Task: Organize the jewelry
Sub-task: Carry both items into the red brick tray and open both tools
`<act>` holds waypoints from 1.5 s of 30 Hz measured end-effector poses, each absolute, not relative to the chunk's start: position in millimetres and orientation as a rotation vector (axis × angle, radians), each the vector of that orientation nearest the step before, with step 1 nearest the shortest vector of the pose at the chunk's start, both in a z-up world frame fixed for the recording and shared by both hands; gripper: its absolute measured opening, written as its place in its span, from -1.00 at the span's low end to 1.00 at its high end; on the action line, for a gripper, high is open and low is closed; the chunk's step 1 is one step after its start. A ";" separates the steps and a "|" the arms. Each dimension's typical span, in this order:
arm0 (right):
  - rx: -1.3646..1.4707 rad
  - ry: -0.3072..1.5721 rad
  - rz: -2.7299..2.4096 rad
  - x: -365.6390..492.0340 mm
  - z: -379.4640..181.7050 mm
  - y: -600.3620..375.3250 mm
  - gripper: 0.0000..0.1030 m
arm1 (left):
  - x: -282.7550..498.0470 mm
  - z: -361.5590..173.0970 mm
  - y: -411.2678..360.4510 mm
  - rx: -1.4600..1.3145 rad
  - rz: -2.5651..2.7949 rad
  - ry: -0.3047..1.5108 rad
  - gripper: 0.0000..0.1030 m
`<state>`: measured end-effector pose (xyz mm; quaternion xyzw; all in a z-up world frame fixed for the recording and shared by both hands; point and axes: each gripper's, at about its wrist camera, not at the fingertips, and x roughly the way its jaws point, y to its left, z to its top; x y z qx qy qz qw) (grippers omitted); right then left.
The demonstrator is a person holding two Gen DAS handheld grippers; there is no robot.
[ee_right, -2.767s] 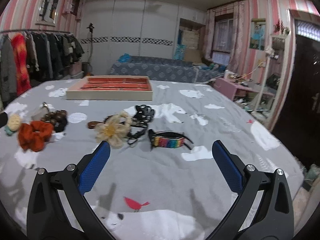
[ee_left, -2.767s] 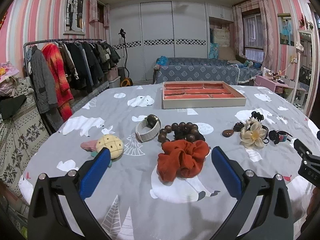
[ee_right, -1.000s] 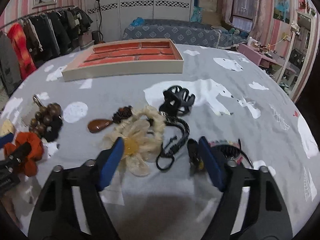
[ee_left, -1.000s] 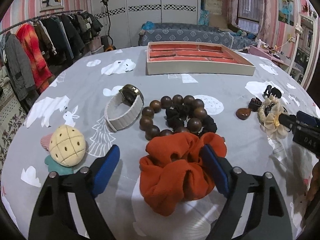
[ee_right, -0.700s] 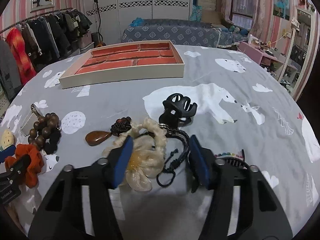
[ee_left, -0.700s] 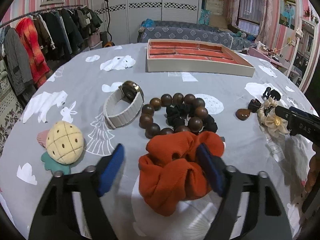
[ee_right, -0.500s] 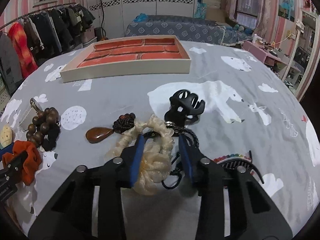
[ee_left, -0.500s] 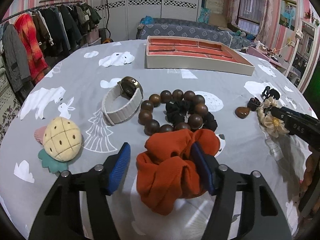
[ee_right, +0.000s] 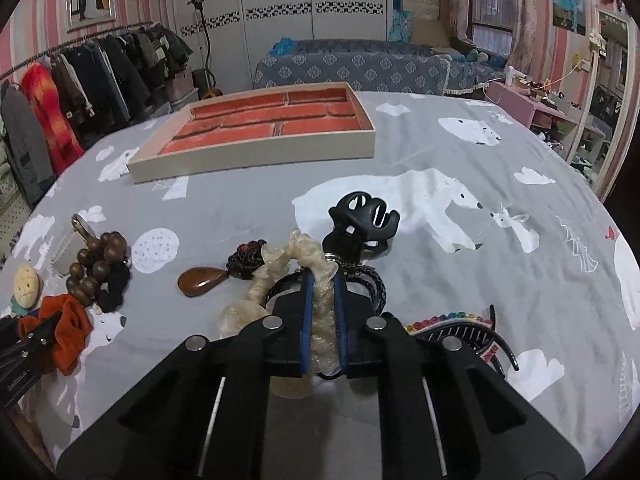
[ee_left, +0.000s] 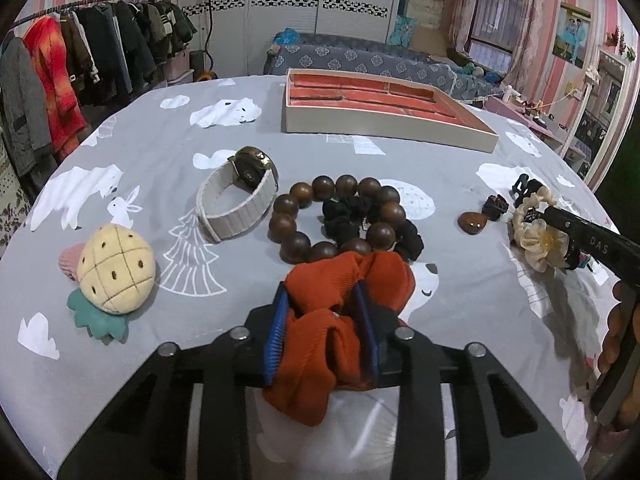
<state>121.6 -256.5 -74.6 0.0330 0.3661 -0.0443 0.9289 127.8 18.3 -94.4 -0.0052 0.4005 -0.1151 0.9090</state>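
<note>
Rust-orange fabric bunches between the blue pads of the left gripper (ee_left: 322, 334), which has narrowed onto the ribbed orange scrunchie (ee_left: 344, 312) near the front edge of the grey animal-print bedspread (ee_left: 152, 152). To its right, the right gripper (ee_right: 322, 316) is pinched nearly closed on the cream translucent flower scrunchie (ee_right: 296, 276), also toward the front edge.

Both grasps look made, so I'd judge the step to be the pickup, with nothing yet lifted. Next comes carrying each piece to the shallow beige tray with orange-lined compartments (ee_right: 256, 152) at the far edge, which looks empty. The cream scrunchie lies touching a black braided cord (ee_right: 372, 280), so it may drag that along.

Counting what's laid out: one tray, two scrunchies in the grippers, one black scrunchie (ee_left: 348, 216) inside one brown wooden bead bracelet (ee_left: 320, 216), one white-strapped watch (ee_left: 236, 204), one plush pineapple clip (ee_left: 114, 268), one brown teardrop pendant (ee_right: 200, 280), one black claw clip (ee_right: 364, 220), and one rainbow-beaded black comb (ee_right: 456, 330).
</note>
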 end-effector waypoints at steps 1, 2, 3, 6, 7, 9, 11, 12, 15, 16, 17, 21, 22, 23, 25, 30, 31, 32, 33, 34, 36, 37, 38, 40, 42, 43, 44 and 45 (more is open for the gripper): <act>0.071 0.745 -0.087 120.6 -73.4 -257.2 -0.79 | 126.4 -93.1 19.7 -0.020 -0.238 0.823 -0.46; 0.074 0.740 -0.082 119.6 -71.9 -258.0 -0.79 | 125.4 -91.9 20.3 -0.024 -0.236 0.818 -0.47; 0.076 0.734 -0.077 118.8 -70.3 -258.8 -0.79 | 124.2 -90.1 21.0 -0.024 -0.231 0.811 -0.49; 0.094 0.713 -0.059 116.6 -62.5 -261.7 -0.79 | 121.4 -82.8 21.6 -0.013 -0.209 0.791 -0.54; 0.098 0.703 -0.052 115.5 -58.7 -262.3 -0.79 | 120.1 -78.1 22.8 -0.014 -0.208 0.781 -0.54; 0.094 0.679 -0.046 113.8 -51.0 -262.6 -0.79 | 119.9 -67.3 24.3 -0.013 -0.207 0.754 -0.54; 0.091 0.665 -0.039 114.9 -45.2 -263.5 -0.79 | 123.6 -56.4 24.1 -0.013 -0.210 0.731 -0.54; 0.093 0.657 -0.033 116.6 -42.3 -264.9 -0.79 | 127.9 -50.0 24.5 -0.013 -0.209 0.718 -0.54; 0.112 0.648 -0.015 123.4 -34.7 -270.5 -0.79 | 143.5 -35.8 24.1 -0.018 -0.205 0.702 -0.54; 0.118 0.647 -0.009 125.8 -32.5 -272.1 -0.79 | 152.1 -29.3 23.7 -0.020 -0.211 0.697 -0.54; 0.124 0.644 -0.002 129.2 -29.2 -274.1 -0.79 | 158.6 -25.3 22.4 -0.018 -0.211 0.694 -0.54; 0.134 0.640 0.033 147.9 -14.4 -279.3 -0.79 | 195.0 -5.7 12.3 0.008 -0.215 0.701 -0.54; 0.130 0.641 0.040 153.9 -10.6 -279.4 -0.79 | 203.2 -0.6 8.5 0.022 -0.214 0.695 -0.54; 0.123 0.641 0.043 160.8 -7.6 -279.6 -0.79 | 210.0 2.9 5.3 0.033 -0.209 0.690 -0.54; 0.113 0.642 0.045 177.0 -1.7 -280.3 -0.79 | 227.6 11.7 -2.1 0.050 -0.209 0.674 -0.54; 0.112 0.659 0.031 234.0 7.1 -286.8 -0.79 | 275.1 18.5 -20.9 0.076 -0.198 0.670 -0.54; 0.105 0.663 0.028 245.3 8.6 -287.4 -0.79 | 289.7 18.3 -26.7 0.082 -0.198 0.678 -0.54; 0.099 0.666 0.025 254.7 9.2 -288.0 -0.79 | 297.5 16.9 -29.2 0.086 -0.195 0.682 -0.54; 0.089 0.669 0.020 269.6 11.2 -288.0 -0.79 | 307.4 15.7 -32.1 0.090 -0.190 0.689 -0.54; 0.087 0.672 0.016 280.6 12.5 -289.3 -0.79 | 321.6 13.9 -35.8 0.091 -0.187 0.702 -0.54; 0.088 0.677 0.017 302.5 14.8 -291.3 -0.79 | 347.9 9.4 -41.1 0.089 -0.179 0.729 -0.54; 0.084 0.684 0.015 319.1 15.5 -291.1 -0.79 | 358.2 8.0 -43.0 0.091 -0.171 0.737 -0.54; 0.077 0.689 0.012 330.6 15.3 -290.7 -0.79 | 372.9 5.1 -45.4 0.094 -0.154 0.747 -0.54; 0.055 0.698 -0.005 354.2 13.0 -288.6 -0.79 | 399.6 -2.1 -48.7 0.086 -0.126 0.773 -0.54; 0.016 0.714 -0.022 381.4 7.0 -284.0 -0.79 | 422.5 -10.6 -51.1 0.075 -0.107 0.807 -0.54; 0.004 0.718 -0.028 390.4 4.4 -283.2 -0.79 | 440.5 -18.5 -53.2 0.068 -0.093 0.834 -0.54; -0.012 0.725 -0.036 401.5 1.0 -281.8 -0.79 | 450.0 -22.4 -54.1 0.067 -0.086 0.846 -0.54; -0.026 0.733 -0.045 414.8 -3.5 -281.1 -0.79 | 460.8 -27.7 -55.9 0.070 -0.076 0.860 -0.54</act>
